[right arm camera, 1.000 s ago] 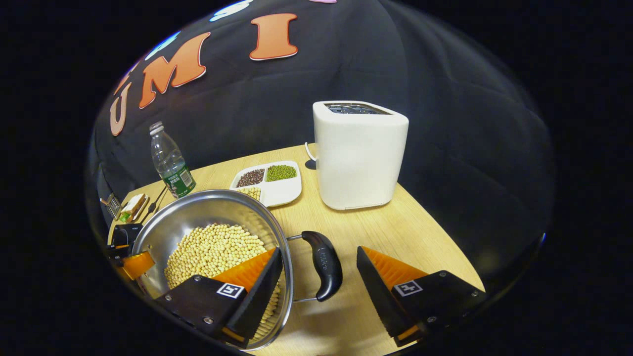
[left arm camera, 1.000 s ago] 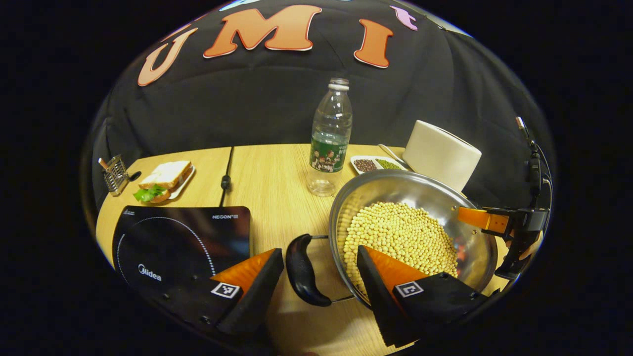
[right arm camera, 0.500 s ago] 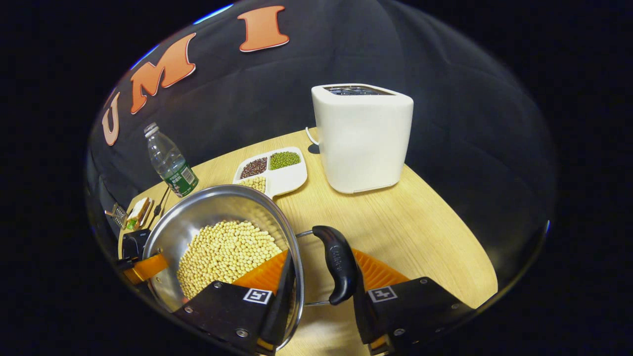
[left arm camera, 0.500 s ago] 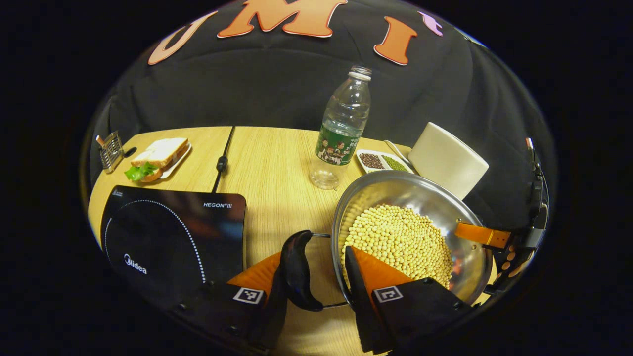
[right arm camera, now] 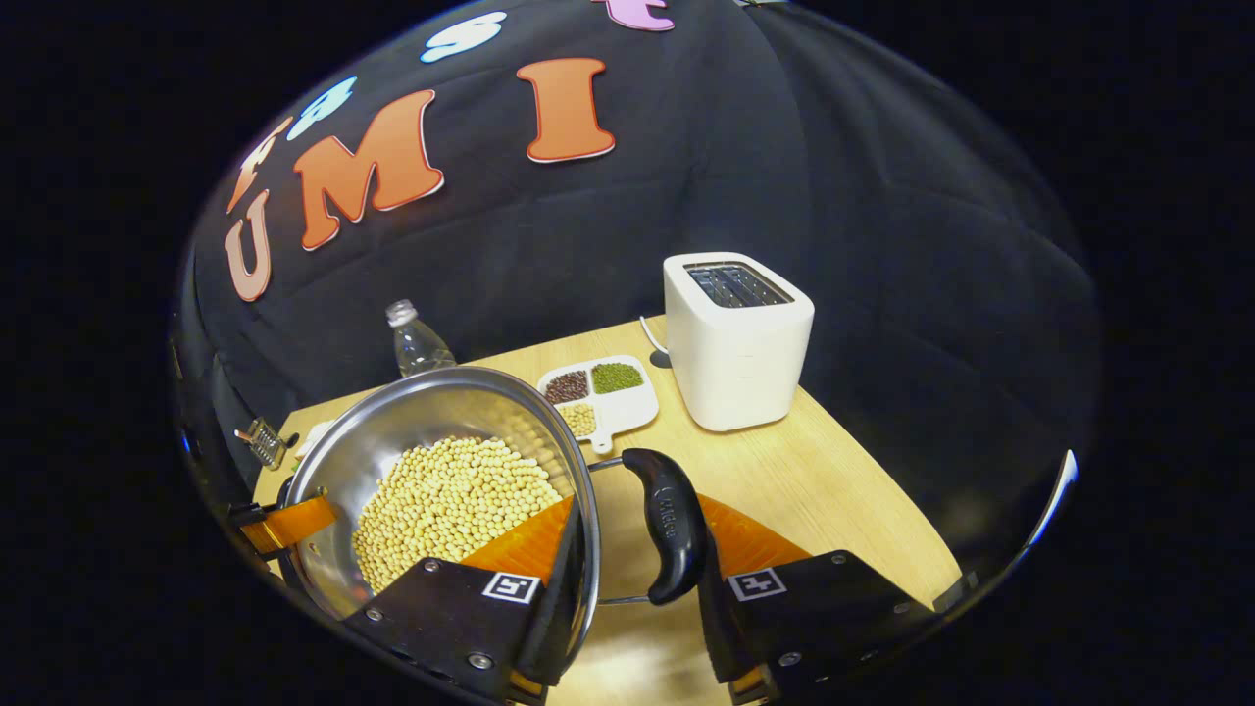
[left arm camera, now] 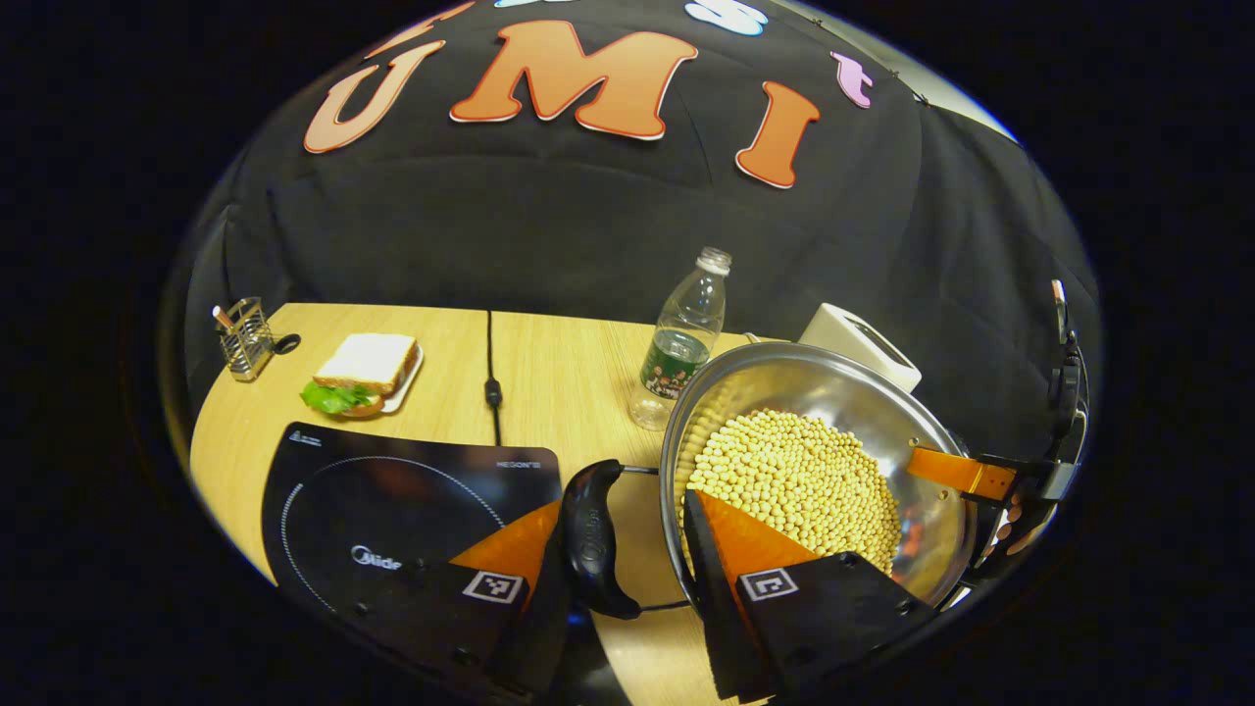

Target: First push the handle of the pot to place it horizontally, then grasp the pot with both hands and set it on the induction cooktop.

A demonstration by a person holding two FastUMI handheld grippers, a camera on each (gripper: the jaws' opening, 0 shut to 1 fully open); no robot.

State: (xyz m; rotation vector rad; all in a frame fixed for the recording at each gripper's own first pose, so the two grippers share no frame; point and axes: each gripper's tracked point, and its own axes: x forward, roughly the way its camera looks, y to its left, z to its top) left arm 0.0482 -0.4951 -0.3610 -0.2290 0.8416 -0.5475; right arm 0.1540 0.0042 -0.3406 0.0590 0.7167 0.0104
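Note:
A steel pot (left arm camera: pixel 833 392) holding soybeans (left arm camera: pixel 794 480) hangs above the wooden table, gripped on both sides. My left gripper (left arm camera: pixel 625 510) is shut on its black left handle (left arm camera: pixel 588 534), one finger outside the handle and the other inside the rim. My right gripper (right arm camera: pixel 637 510) is shut the same way on the black right handle (right arm camera: pixel 667 525) of the pot (right arm camera: pixel 422 417). The black induction cooktop (left arm camera: pixel 392 500) lies on the table below and left of the pot. A finger (left arm camera: pixel 956 471) of the right gripper shows at the pot's far rim.
A water bottle (left arm camera: pixel 681 343) stands just behind the pot. A white toaster (right arm camera: pixel 735 343) and a divided dish of beans (right arm camera: pixel 603 397) sit at the right. A sandwich plate (left arm camera: pixel 363 373), a wire rack (left arm camera: pixel 245 338) and a black cable (left arm camera: pixel 490 373) lie behind the cooktop.
Both grippers went from open around the handles to shut on them. The pot then rose off the table, and the table now looks farther below in both views.

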